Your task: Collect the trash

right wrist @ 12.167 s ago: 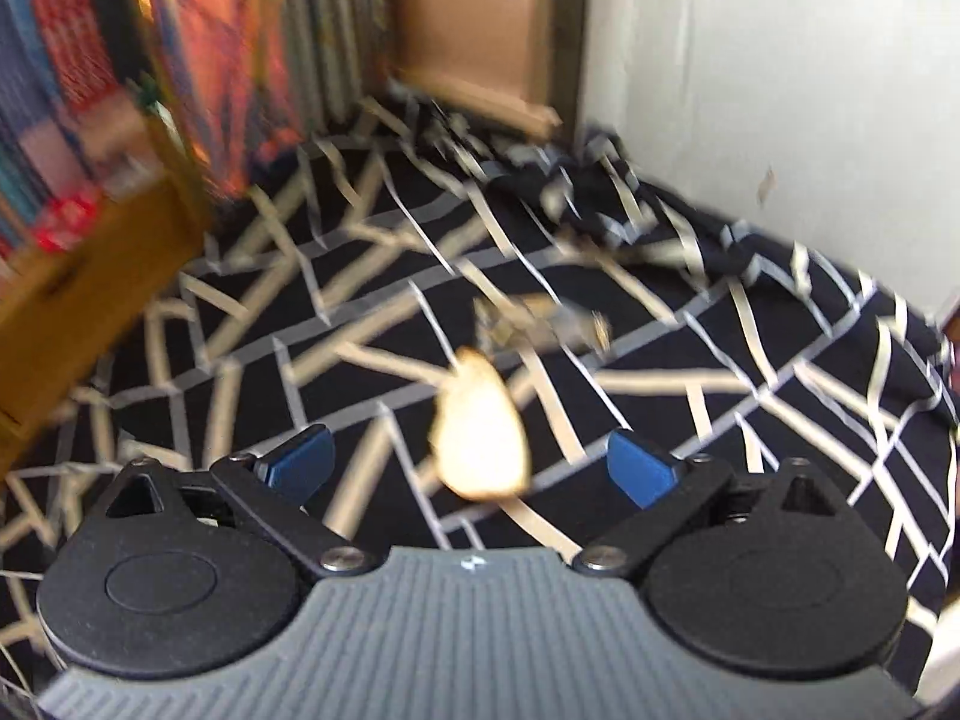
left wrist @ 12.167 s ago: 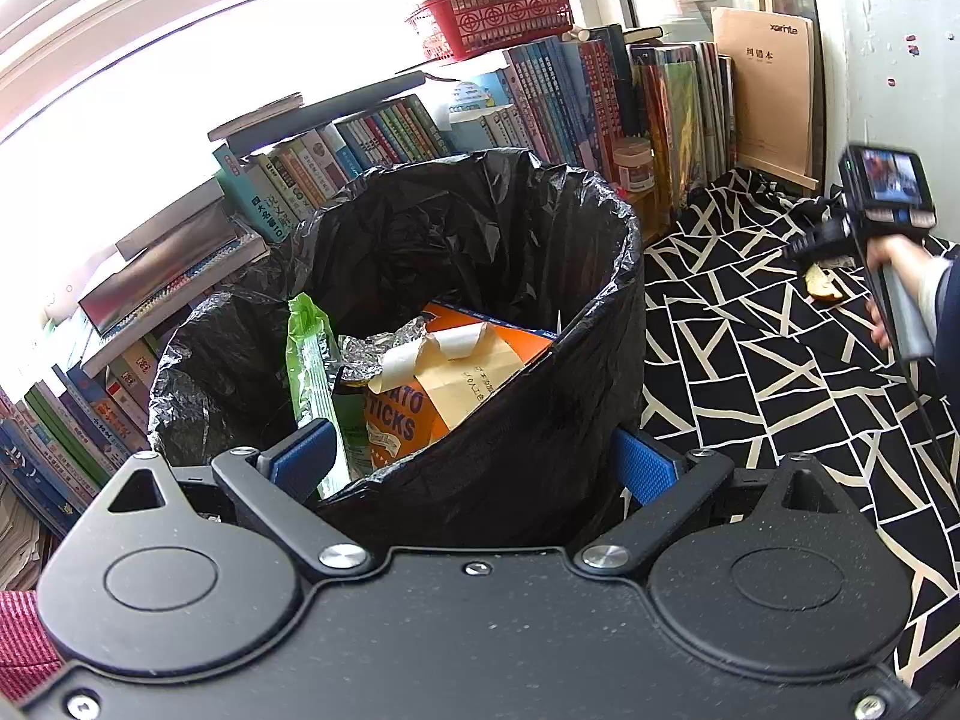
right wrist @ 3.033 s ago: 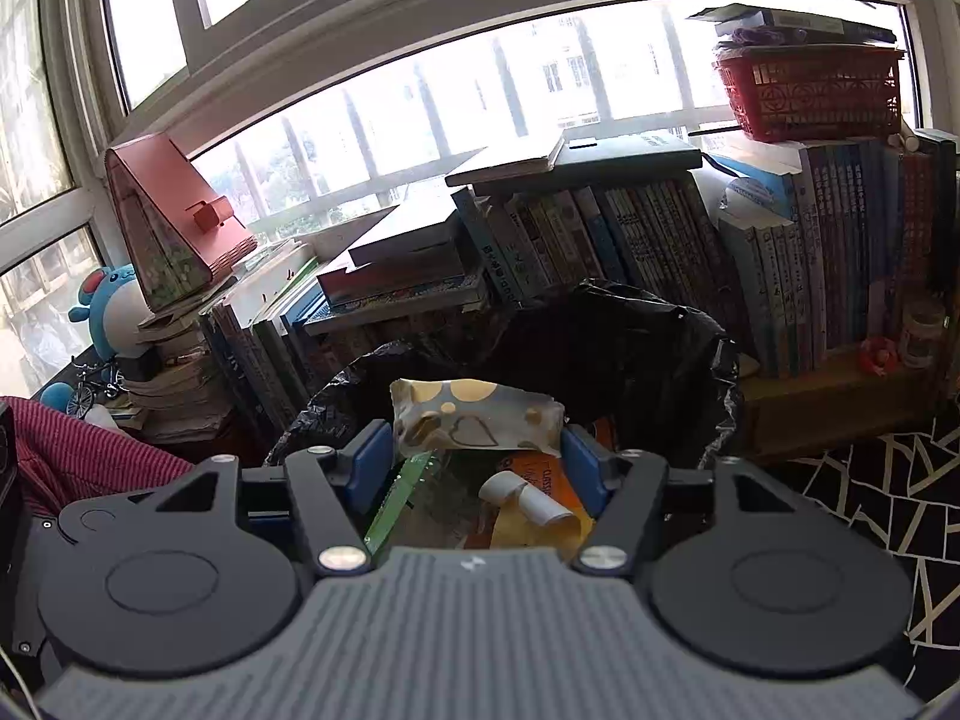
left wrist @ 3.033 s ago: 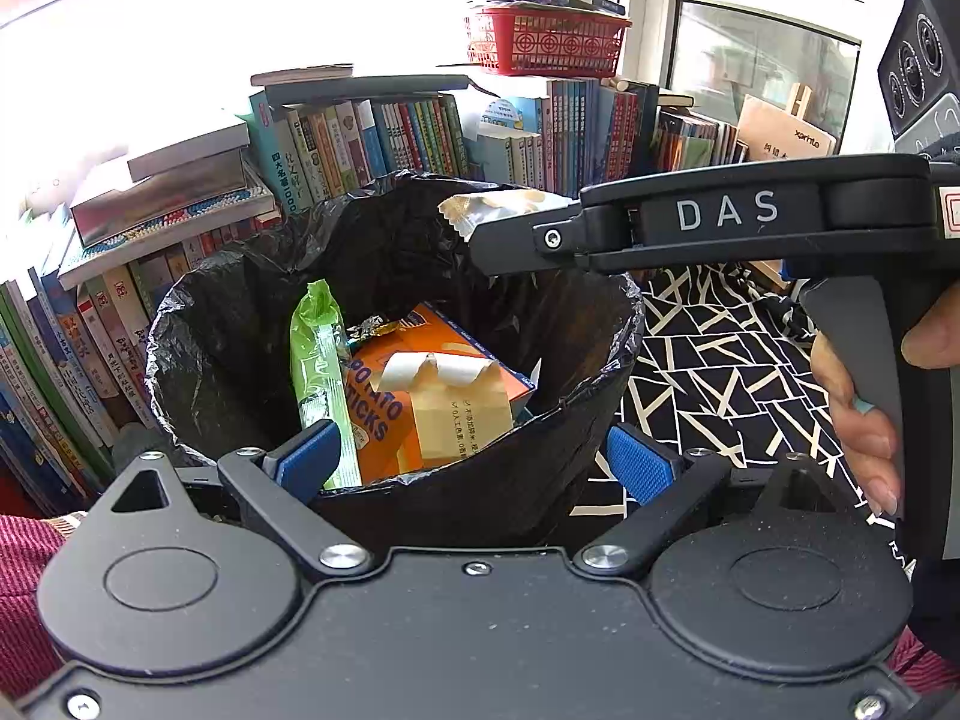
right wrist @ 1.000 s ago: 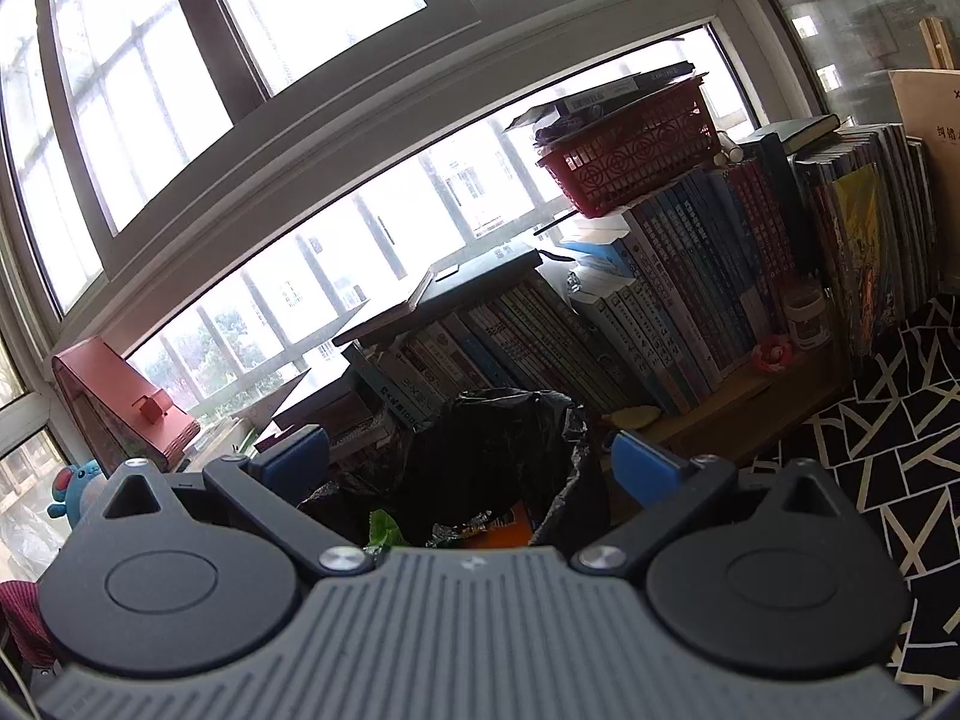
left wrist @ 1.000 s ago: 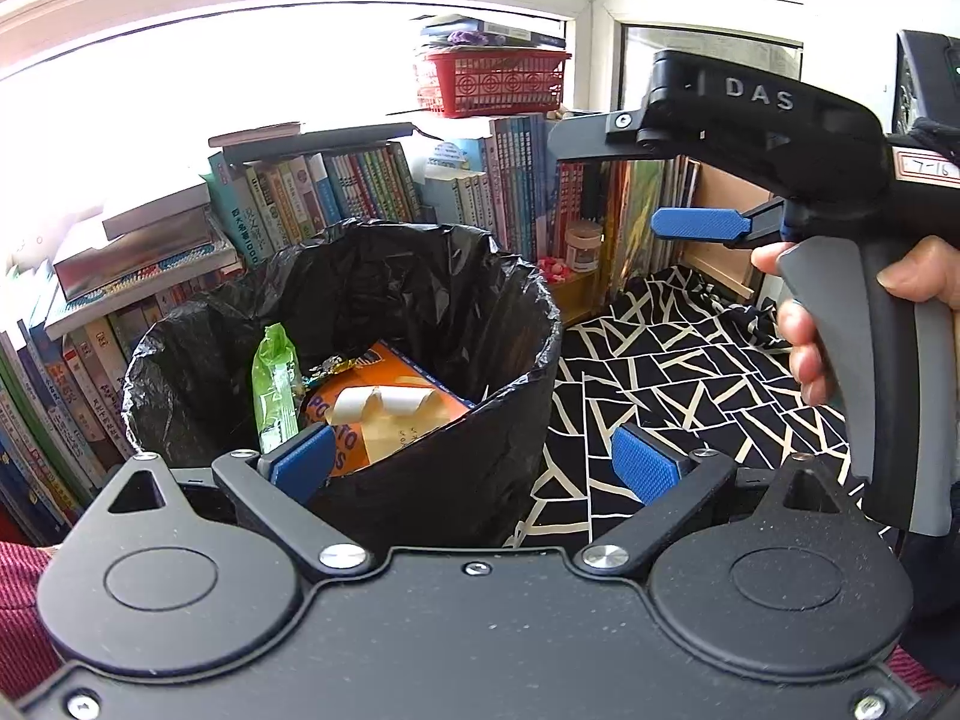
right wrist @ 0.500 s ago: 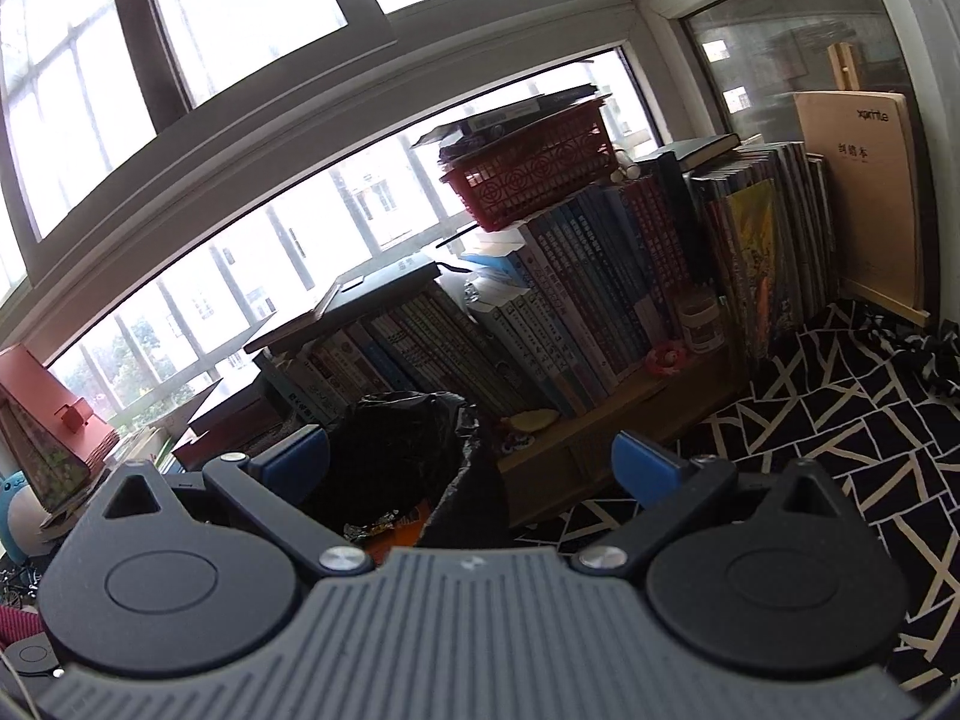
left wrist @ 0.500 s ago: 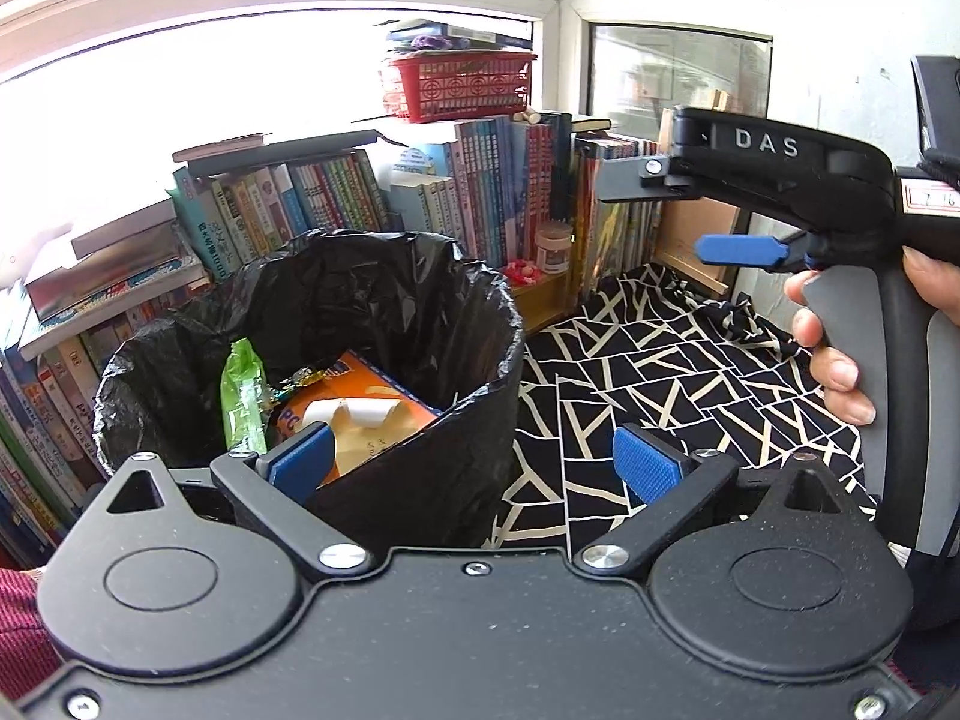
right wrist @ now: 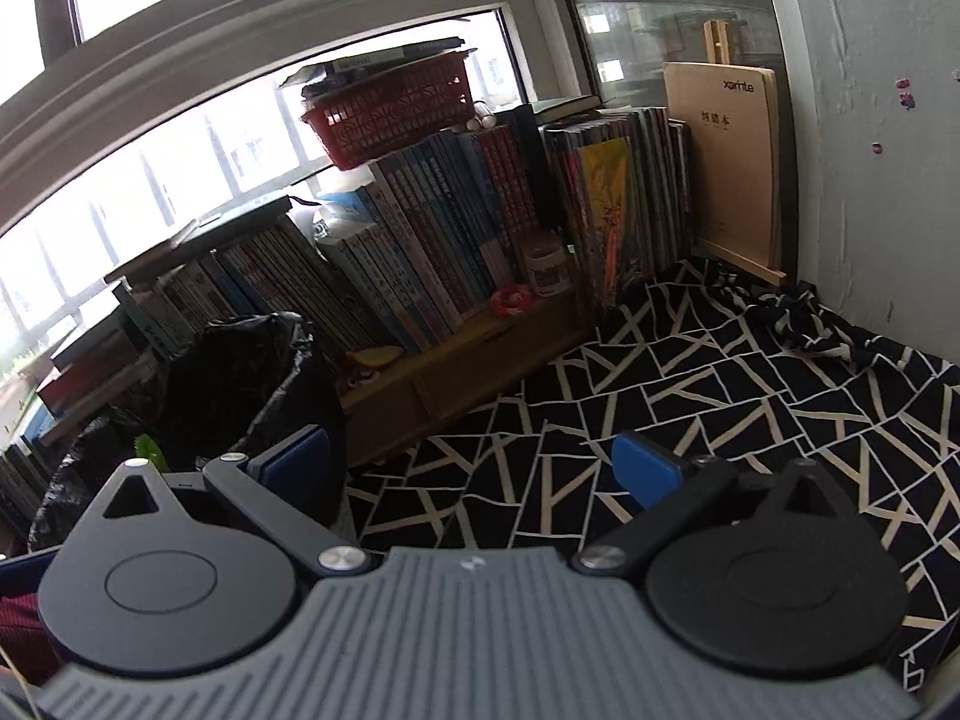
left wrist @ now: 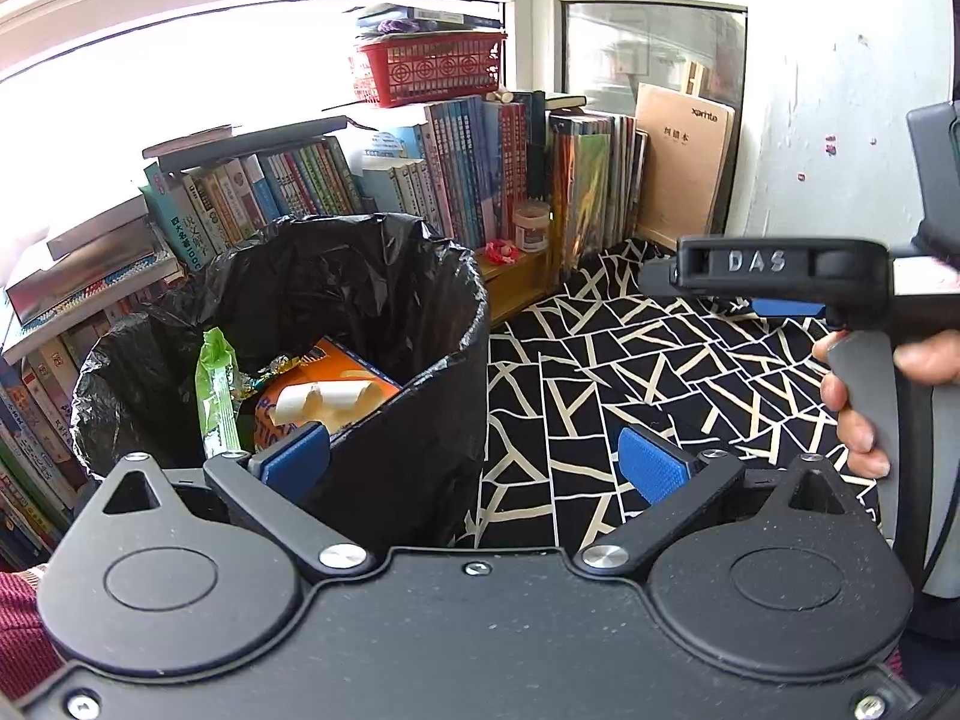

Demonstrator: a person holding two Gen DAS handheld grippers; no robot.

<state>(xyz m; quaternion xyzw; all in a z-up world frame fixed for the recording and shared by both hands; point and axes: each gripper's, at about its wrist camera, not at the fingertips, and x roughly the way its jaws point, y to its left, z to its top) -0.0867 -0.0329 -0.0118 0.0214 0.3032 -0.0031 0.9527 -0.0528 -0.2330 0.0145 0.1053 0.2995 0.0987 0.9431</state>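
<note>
A bin with a black liner point(left wrist: 420, 252) stands at the left in the left wrist view. Inside it lie a green wrapper point(left wrist: 216, 384), an orange snack box point(left wrist: 342, 369) and a crumpled paper piece point(left wrist: 318, 399). My left gripper point(left wrist: 474, 459) is open and empty, its left pad close to the bin's near rim. A hand point(left wrist: 858, 414) holds the right gripper's black frame marked DAS point(left wrist: 750, 261) over the patterned cloth point(left wrist: 660, 372). My right gripper point(right wrist: 471, 462) is open and empty above that cloth point(right wrist: 690, 396), with the bin point(right wrist: 240, 360) at its left.
Rows of books point(left wrist: 456, 174) line the window sill behind the bin, with a red basket point(left wrist: 429, 66) on top. A low wooden shelf point(right wrist: 456, 372) holds a small jar point(right wrist: 546, 267). A brown sketch pad point(right wrist: 723, 162) leans by the white wall point(right wrist: 870, 150).
The right gripper held a wrapper over the bin three seconds ago; it is now open, empty and has swung right and lower over the cloth. Both views have turned to the right.
</note>
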